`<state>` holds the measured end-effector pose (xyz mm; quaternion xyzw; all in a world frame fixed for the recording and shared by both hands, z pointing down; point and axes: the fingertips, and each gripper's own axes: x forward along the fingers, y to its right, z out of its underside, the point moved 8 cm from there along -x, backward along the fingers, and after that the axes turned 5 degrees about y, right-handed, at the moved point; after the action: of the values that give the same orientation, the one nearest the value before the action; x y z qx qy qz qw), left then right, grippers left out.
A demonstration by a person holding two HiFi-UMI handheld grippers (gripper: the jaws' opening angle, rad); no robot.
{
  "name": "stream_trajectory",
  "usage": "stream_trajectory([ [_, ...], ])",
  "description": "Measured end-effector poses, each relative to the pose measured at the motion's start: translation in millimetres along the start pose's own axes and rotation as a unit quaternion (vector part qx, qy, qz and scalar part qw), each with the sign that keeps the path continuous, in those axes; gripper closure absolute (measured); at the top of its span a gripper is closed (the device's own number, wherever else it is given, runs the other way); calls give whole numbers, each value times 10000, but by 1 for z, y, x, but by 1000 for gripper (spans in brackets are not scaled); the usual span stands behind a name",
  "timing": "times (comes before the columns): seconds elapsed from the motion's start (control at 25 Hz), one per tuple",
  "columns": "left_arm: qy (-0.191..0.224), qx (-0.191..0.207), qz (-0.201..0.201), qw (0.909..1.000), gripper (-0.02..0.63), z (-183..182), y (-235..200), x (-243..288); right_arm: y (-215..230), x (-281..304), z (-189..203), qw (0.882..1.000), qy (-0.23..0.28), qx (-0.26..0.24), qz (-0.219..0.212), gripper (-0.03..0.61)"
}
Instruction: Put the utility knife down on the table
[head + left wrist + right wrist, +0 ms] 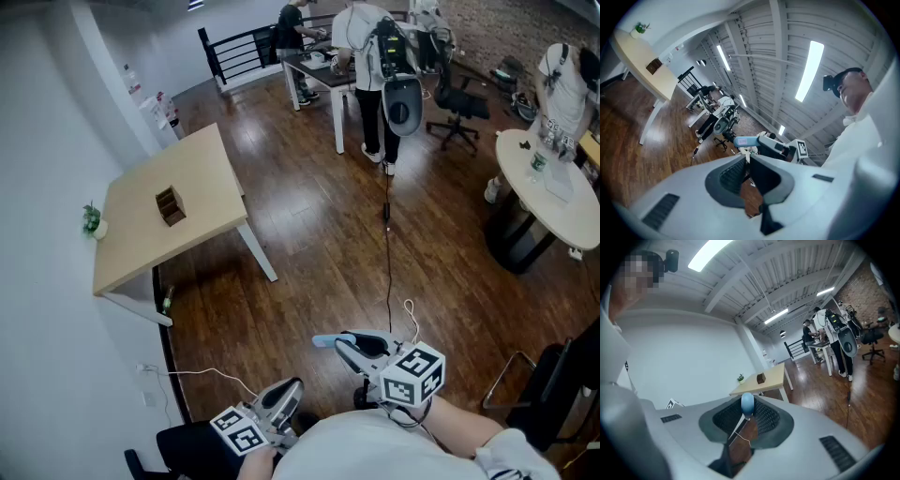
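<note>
A light-blue utility knife (328, 340) is clamped between the jaws of my right gripper (345, 347), well above the wooden floor. In the right gripper view its rounded blue end (747, 403) sticks out between the ribbed pads. The knife (745, 140) also shows in the left gripper view, beyond my left gripper (749, 169). My left gripper (284, 397) hangs low at the left, jaws together and nothing in them. The light wooden table (197, 169) stands far off at the upper left, and neither gripper is near it.
A small brown box (170, 205) stands on the table, with a little potted plant (91, 219) at its wall-side corner. A cable (388, 253) runs across the dark wood floor. People stand at desks (319, 70) at the back. A round white table (548, 192) is on the right.
</note>
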<state>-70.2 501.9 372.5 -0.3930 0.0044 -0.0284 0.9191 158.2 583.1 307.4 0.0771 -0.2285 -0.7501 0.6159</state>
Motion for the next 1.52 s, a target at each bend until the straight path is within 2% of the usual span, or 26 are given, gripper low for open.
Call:
stream_trajectory([
  [0.56,333,-35,-273,9991,609,9,2,51,54,-6,-9,9989,-307,-50,-346,508],
  [0.92,428,-92,-556,9975,609,-6,-18,38,60,33,-4,9969,-544,101,-551,508],
  [1.2,684,-118,-669,9953,609,-57,-82,-3,45,118,-6,9967,-618,-1,-533,508],
  [1.52,862,-90,-678,9939,609,-148,-161,-70,-4,252,-19,9959,-693,-172,-550,508],
])
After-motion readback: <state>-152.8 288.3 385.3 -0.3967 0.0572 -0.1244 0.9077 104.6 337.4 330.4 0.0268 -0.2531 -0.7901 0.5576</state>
